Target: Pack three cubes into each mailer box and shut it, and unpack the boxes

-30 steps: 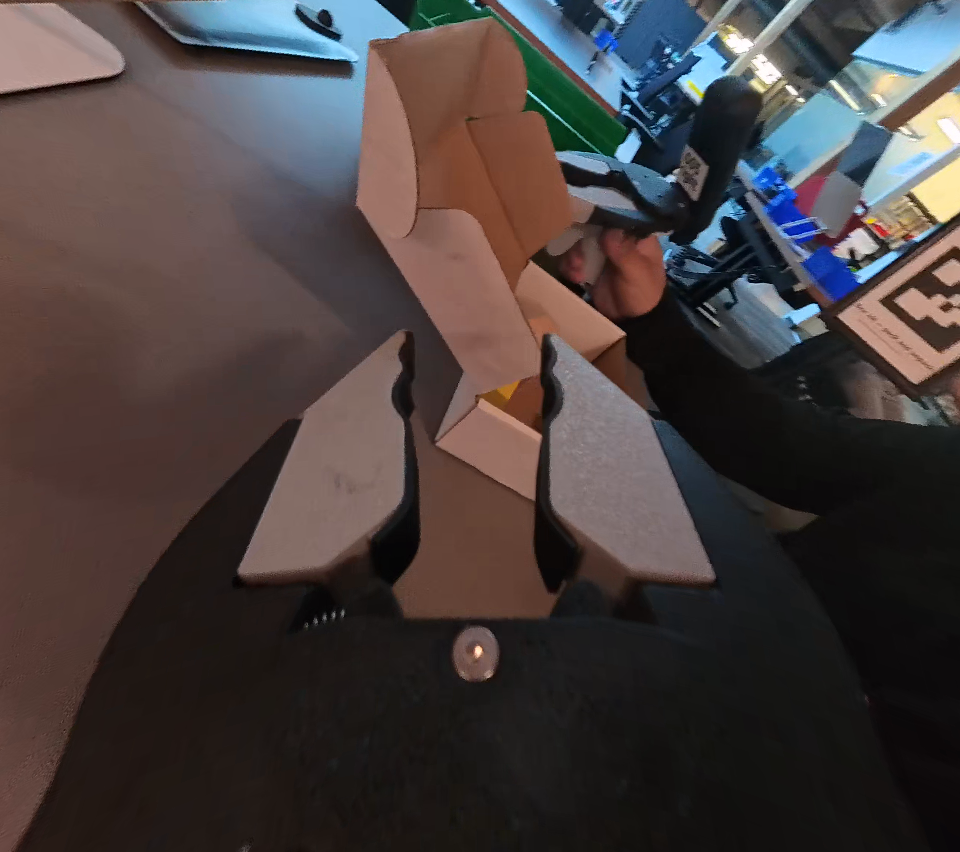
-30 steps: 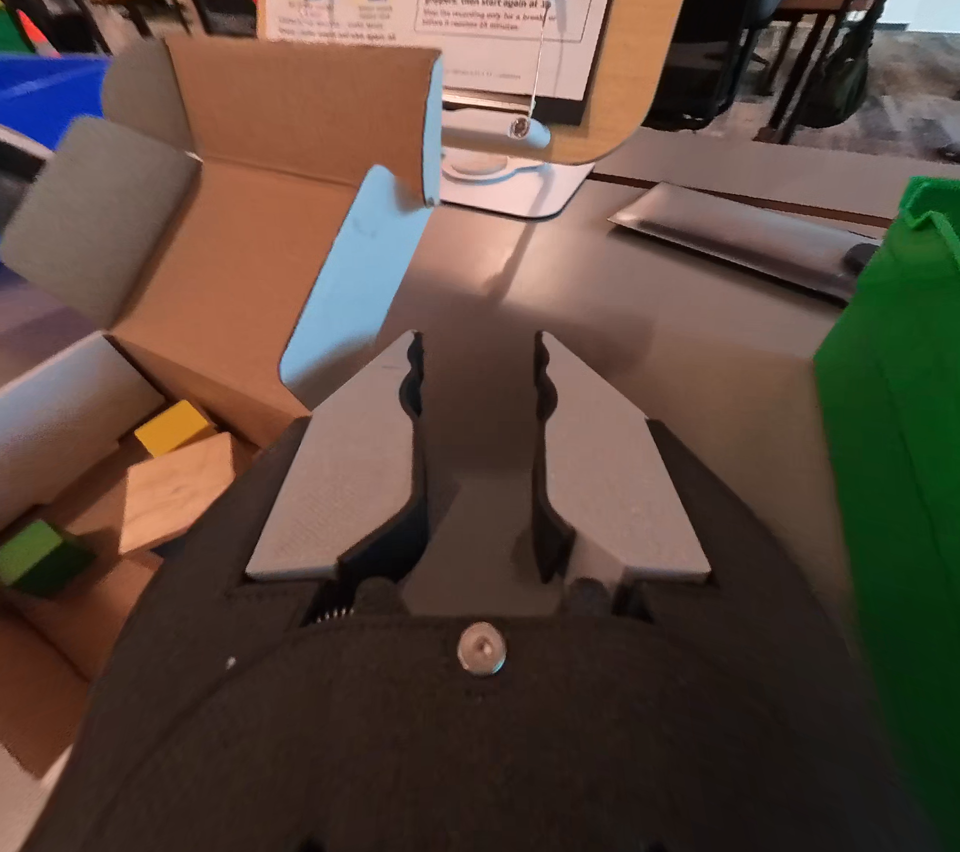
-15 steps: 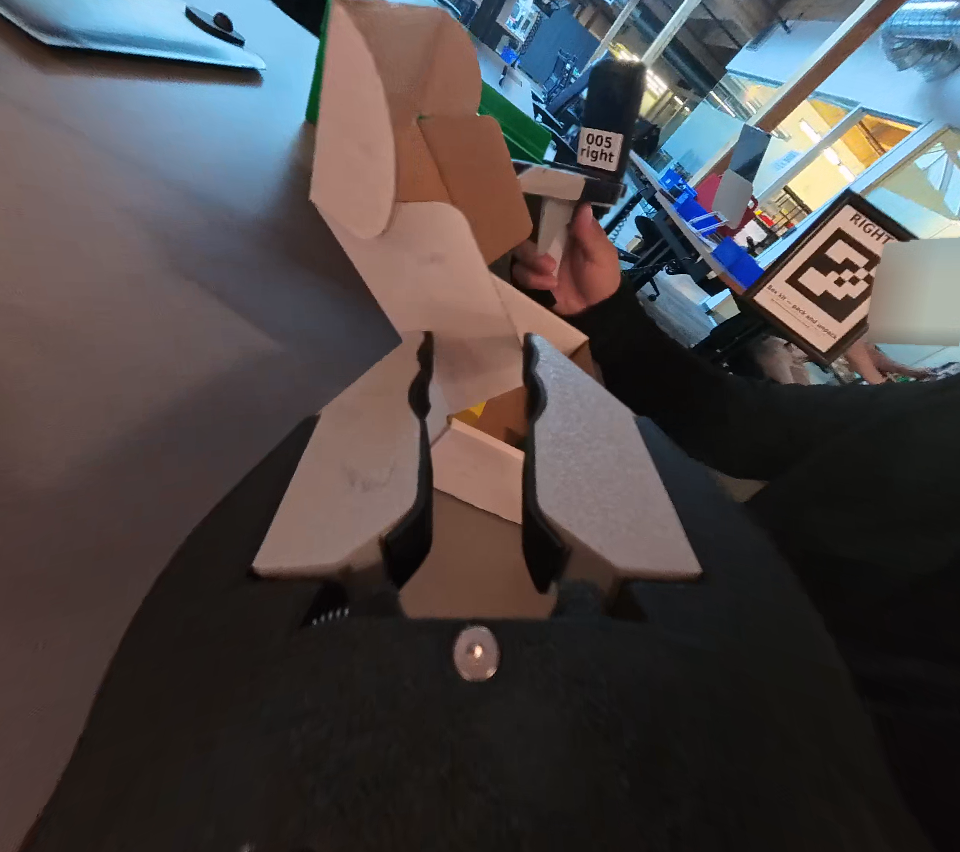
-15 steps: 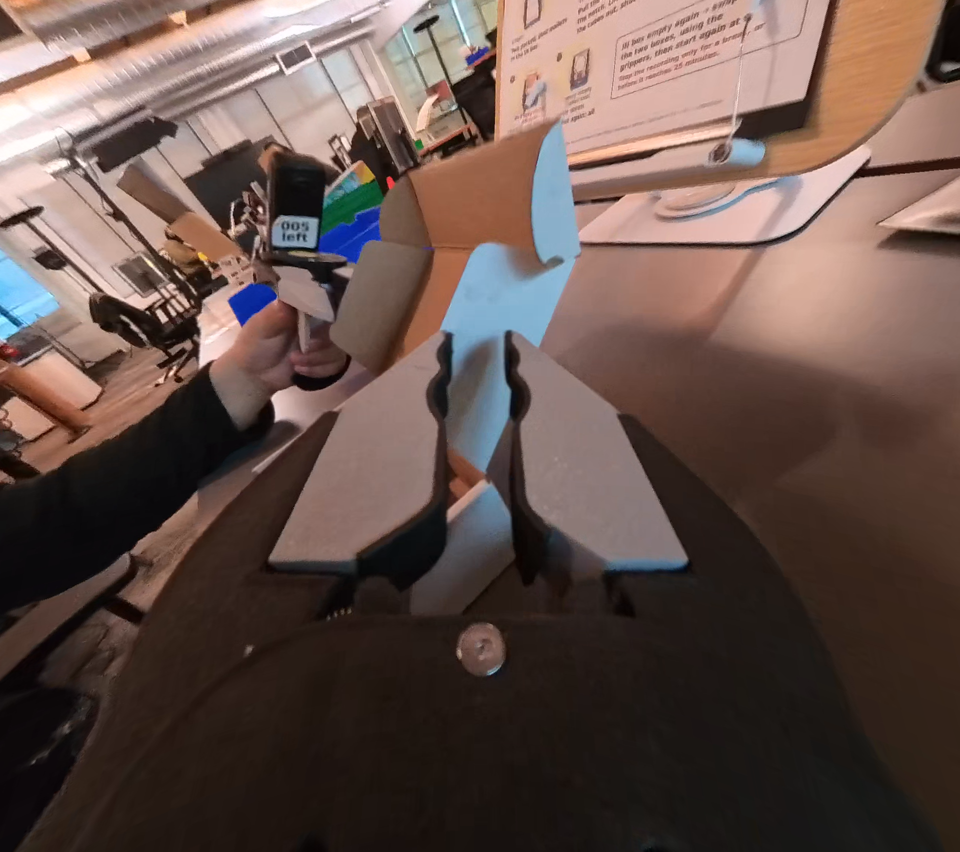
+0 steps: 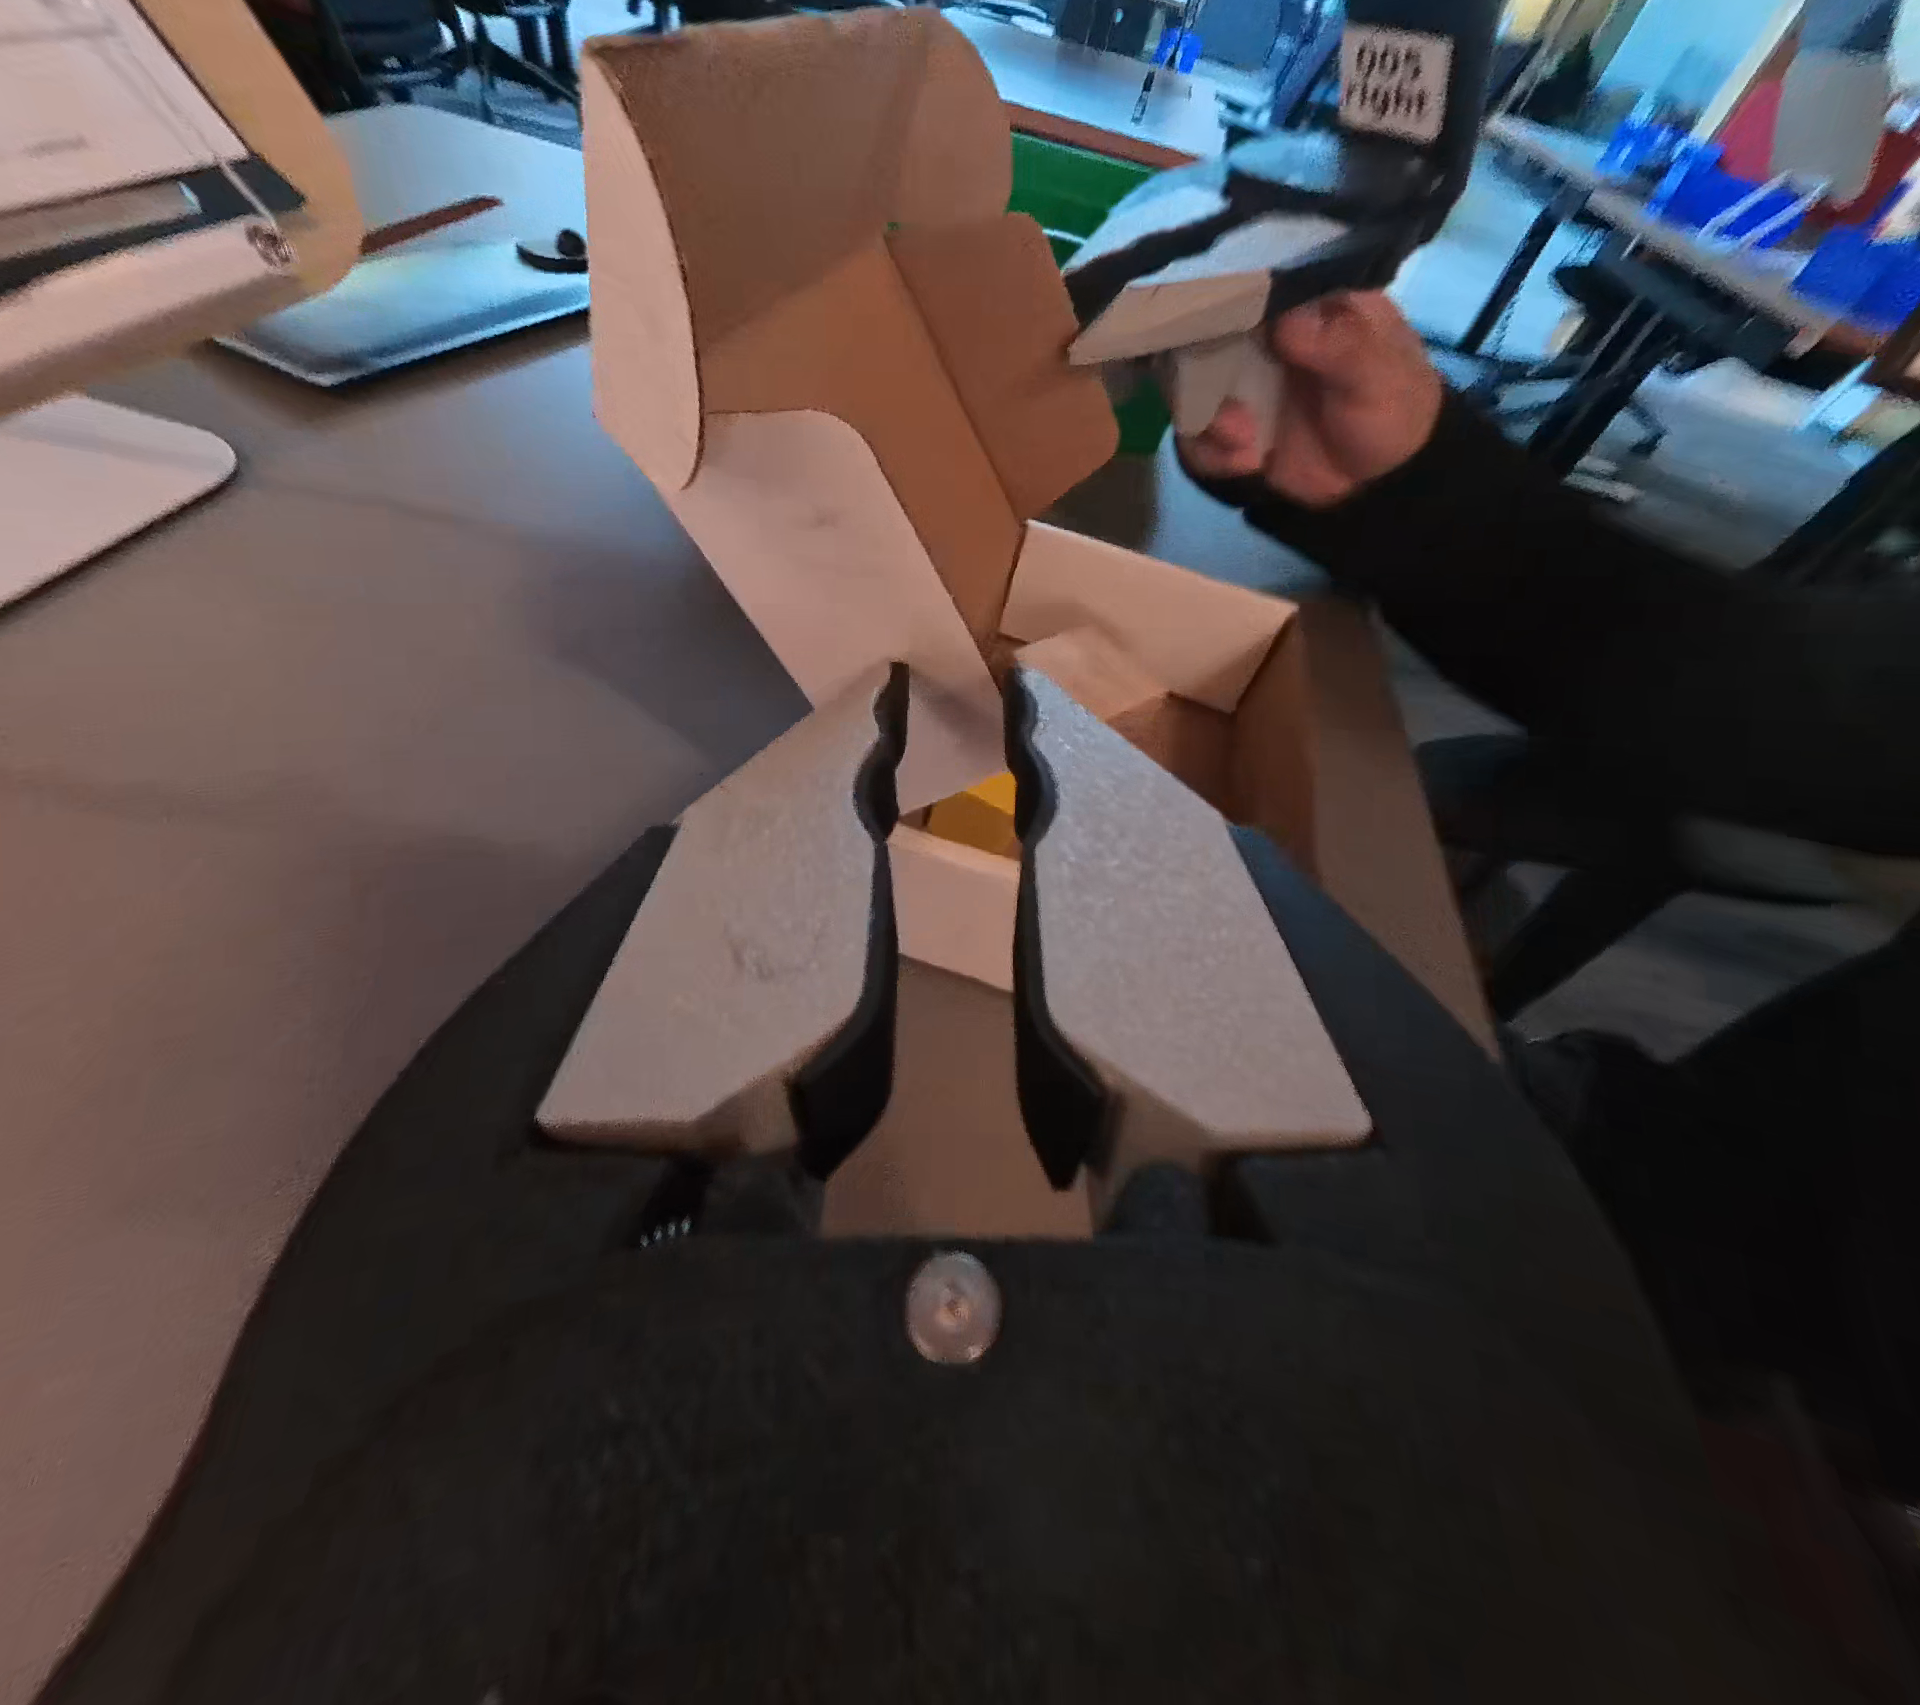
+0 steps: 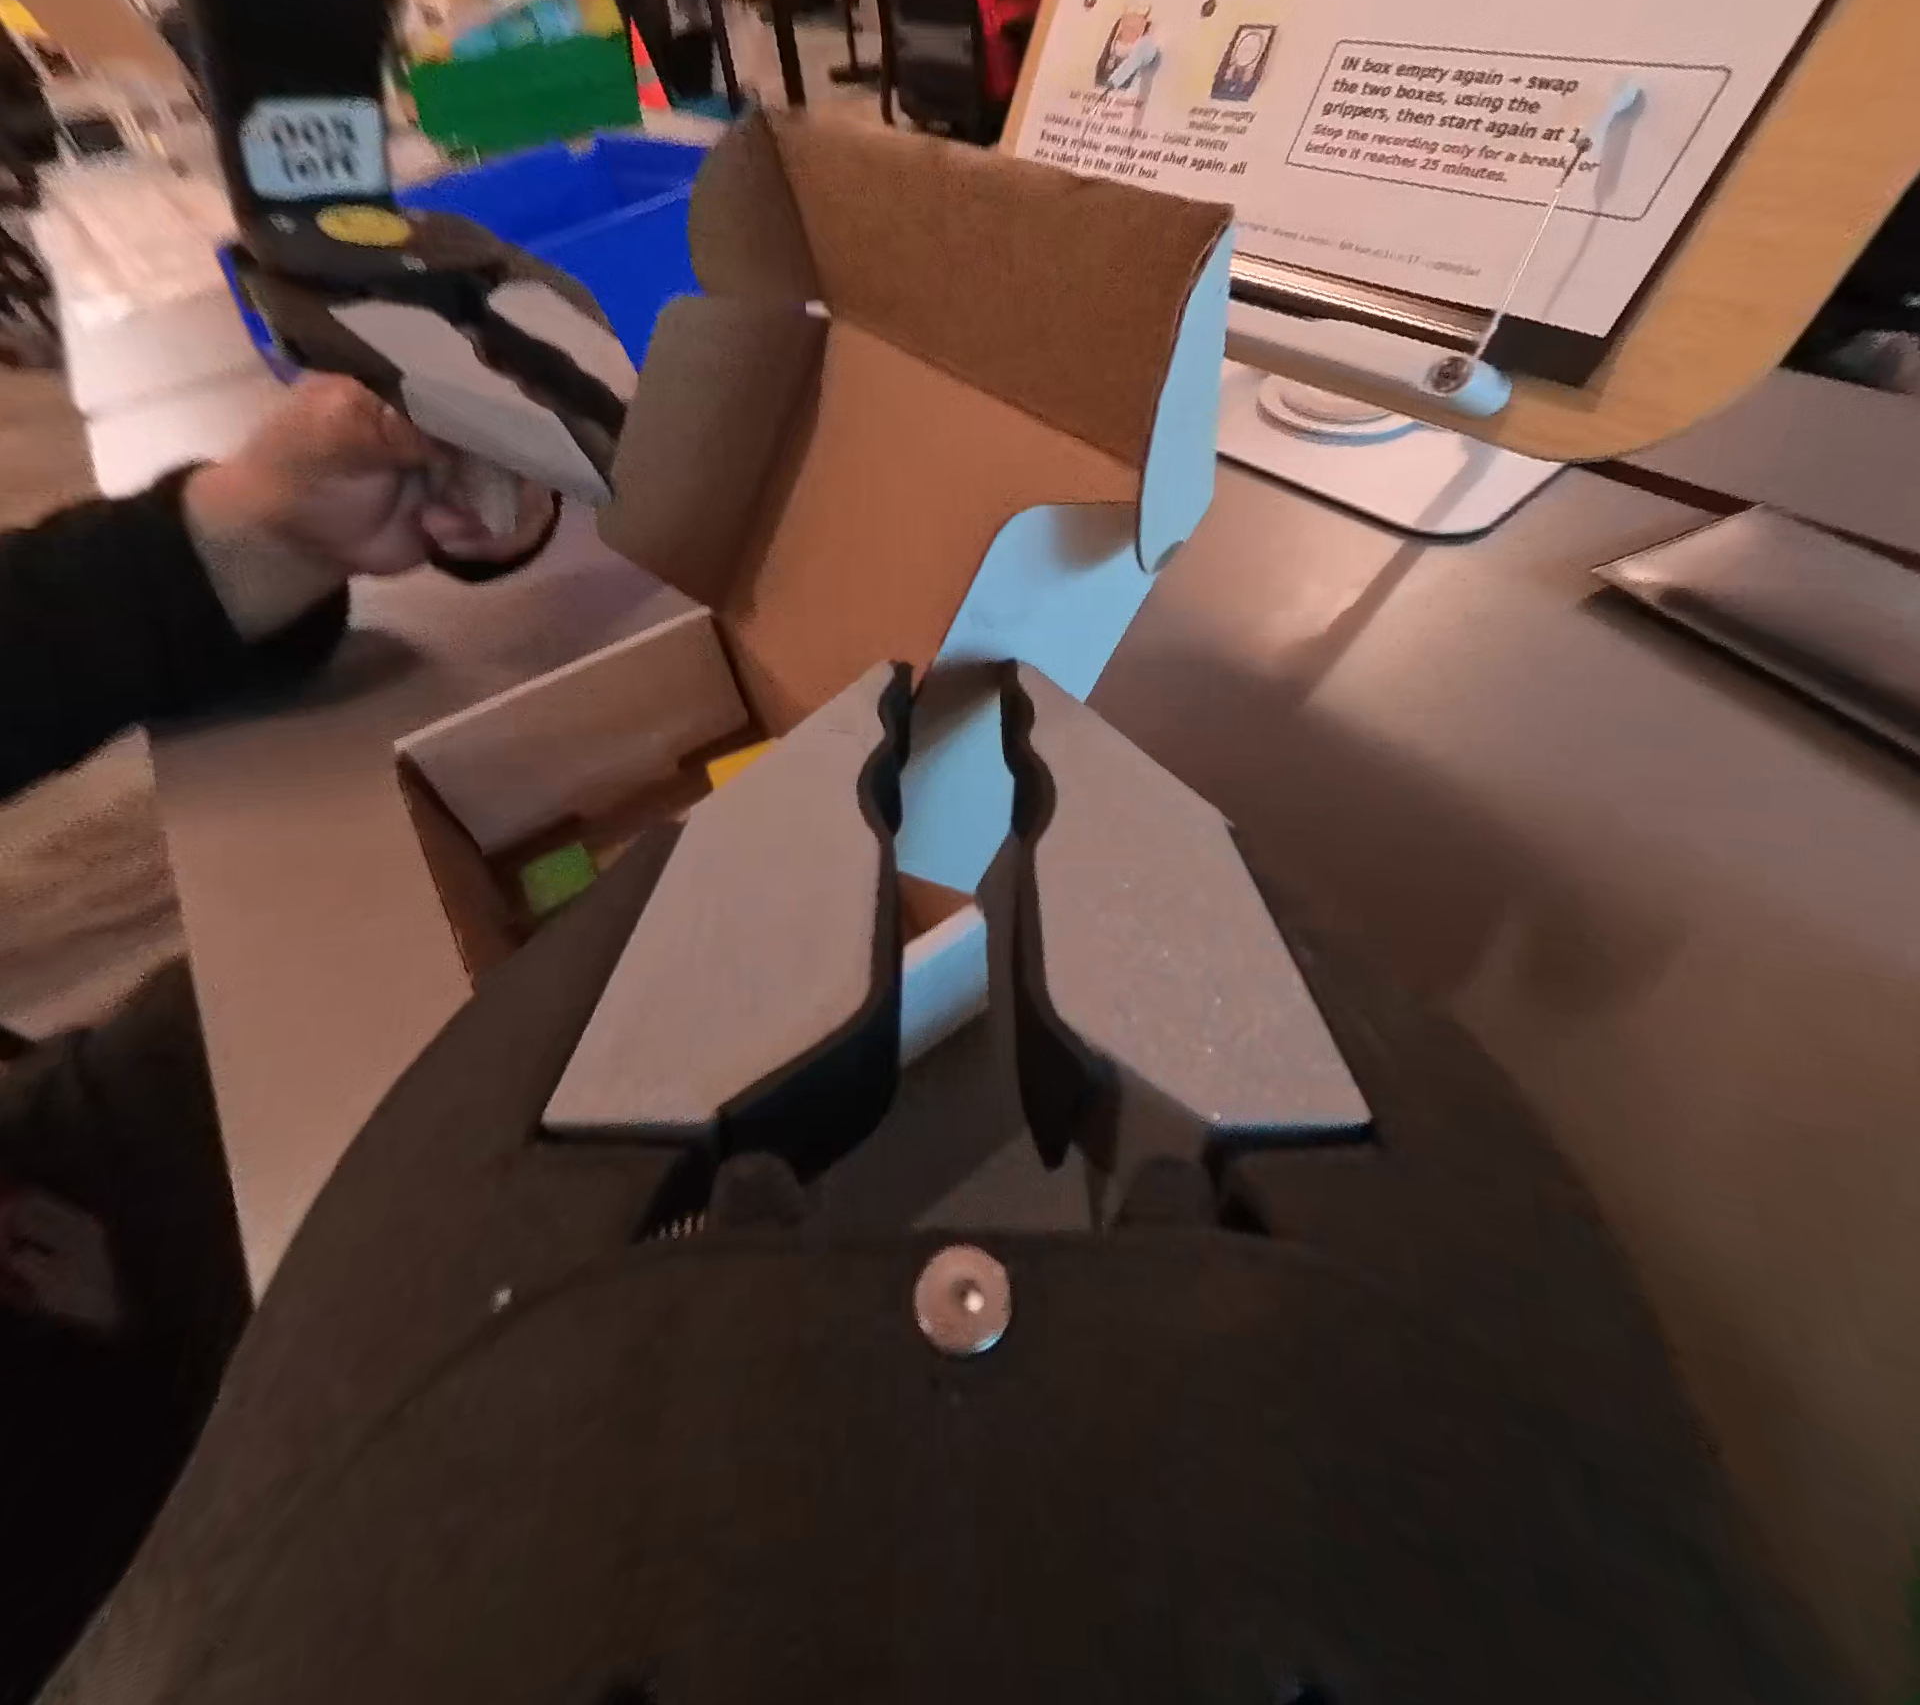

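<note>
A cardboard mailer box [image 5: 1195,616] stands open on the dark table, its lid [image 5: 831,201] raised upright. A yellow cube [image 5: 977,814] lies inside; the right wrist view shows the box [image 6: 582,720], lid [image 6: 914,450], yellow cube [image 6: 740,767] and a green cube [image 6: 558,876]. My left gripper [image 5: 951,689] is narrowly open at the box's left side, the lid's side flap in line between its tips. My right gripper [image 6: 954,679] is narrowly open at the opposite side flap. Each gripper shows in the other view, the right gripper [image 5: 1075,320] and the left gripper [image 6: 613,450], with tips at the lid's ear flaps.
An instruction board on a white stand [image 6: 1455,45] stands behind the box, also at the left of the left wrist view [image 5: 104,128]. A flat grey pad [image 5: 416,315] lies near it. A green bin [image 5: 1070,190] sits beyond the box, a blue bin [image 6: 582,201] on the other side.
Both grippers have narrowed their jaws and moved in to the lid's side flaps. The right gripper has swung left from the bare table to face the box. The lid stays raised.
</note>
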Demonstrator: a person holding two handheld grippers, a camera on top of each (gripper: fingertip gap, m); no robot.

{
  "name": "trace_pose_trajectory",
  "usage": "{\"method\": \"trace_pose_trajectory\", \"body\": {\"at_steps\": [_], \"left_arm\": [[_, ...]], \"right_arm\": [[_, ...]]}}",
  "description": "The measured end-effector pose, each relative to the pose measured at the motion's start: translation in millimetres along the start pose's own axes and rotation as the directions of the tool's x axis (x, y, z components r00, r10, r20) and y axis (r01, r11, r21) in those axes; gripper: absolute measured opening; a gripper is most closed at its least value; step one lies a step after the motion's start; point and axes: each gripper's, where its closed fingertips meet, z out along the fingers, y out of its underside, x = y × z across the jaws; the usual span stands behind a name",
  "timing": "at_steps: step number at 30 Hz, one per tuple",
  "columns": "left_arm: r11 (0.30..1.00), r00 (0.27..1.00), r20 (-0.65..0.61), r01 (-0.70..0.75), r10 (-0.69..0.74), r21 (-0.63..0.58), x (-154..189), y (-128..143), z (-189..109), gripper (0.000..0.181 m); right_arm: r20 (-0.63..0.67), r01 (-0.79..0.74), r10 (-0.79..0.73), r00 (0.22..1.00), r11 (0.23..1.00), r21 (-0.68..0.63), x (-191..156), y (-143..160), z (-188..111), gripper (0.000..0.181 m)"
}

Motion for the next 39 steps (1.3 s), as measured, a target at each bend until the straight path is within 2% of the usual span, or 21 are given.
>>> {"method": "trace_pose_trajectory", "body": {"at_steps": [3,4,6,12,16,19,21,24,27,28,30,32,35,38,39], "left_arm": [[0.989,0.989,0.029,-0.147,0.147,-0.013,10,4,0,0.016],[0.982,0.982,0.003,-0.189,0.189,-0.026,17,7,0,0.016],[0.967,0.965,-0.096,-0.249,0.243,-0.054,36,18,-3,0.0],[0.967,0.955,-0.217,-0.23,0.203,-0.107,53,41,-4,0.0],[0.977,0.902,-0.421,-0.165,0.095,-0.134,78,49,-16,0.005],[0.988,0.895,-0.442,-0.118,0.06,-0.105,77,41,-22,0.016],[0.994,0.888,-0.457,-0.09,0.056,-0.054,77,31,-28,0.019],[0.999,0.9,-0.432,-0.047,0.054,0.026,70,15,-34,0.029],[0.995,0.934,-0.355,-0.013,0.046,0.096,53,2,-34,0.032],[0.993,0.943,-0.33,0.003,0.036,0.115,48,-1,-34,0.042],[0.989,0.945,-0.328,0.047,0.002,0.142,45,-5,-33,0.071],[0.992,0.95,-0.313,0.027,0.013,0.124,47,0,-25,0.118],[0.995,0.953,-0.285,-0.103,0.101,0.01,58,28,-4,0.137],[0.986,0.938,-0.321,-0.156,0.13,-0.058,75,44,11,0.14],[0.983,0.938,-0.318,-0.169,0.14,-0.065,77,46,13,0.144]], "right_arm": [[-0.017,0.121,-0.122,0.992,0.991,-0.061,-10,4,-7,0.015],[0.004,0.159,-0.16,0.987,0.984,-0.078,-16,6,-10,0.015],[0.06,0.216,-0.211,0.976,0.97,-0.111,-29,12,-14,0.013],[0.117,0.296,-0.277,0.954,0.933,-0.204,-37,37,-19,0.012],[0.204,0.351,-0.303,0.931,0.896,-0.271,-49,53,-31,0.014],[0.268,0.386,-0.313,0.911,0.876,-0.289,-58,58,-46,0.013],[0.325,0.371,-0.274,0.905,0.882,-0.291,-66,59,-57,0.023],[0.301,0.33,-0.251,0.92,0.91,-0.25,-62,47,-61,0.038],[0.206,0.276,-0.238,0.949,0.943,-0.185,-47,29,-55,0.052],[0.195,0.263,-0.228,0.954,0.949,-0.176,-45,27,-53,0.057],[0.185,0.254,-0.223,0.957,0.953,-0.164,-43,26,-50,0.07],[0.144,0.262,-0.243,0.959,0.956,-0.135,-39,21,-43,0.075],[0.148,0.299,-0.288,0.946,0.952,-0.059,-49,13,-32,0.079],[0.219,0.353,-0.345,0.913,0.936,0.002,-71,14,-23,0.084],[0.235,0.374,-0.367,0.9,0.927,0.016,-77,17,-21,0.093]]}}
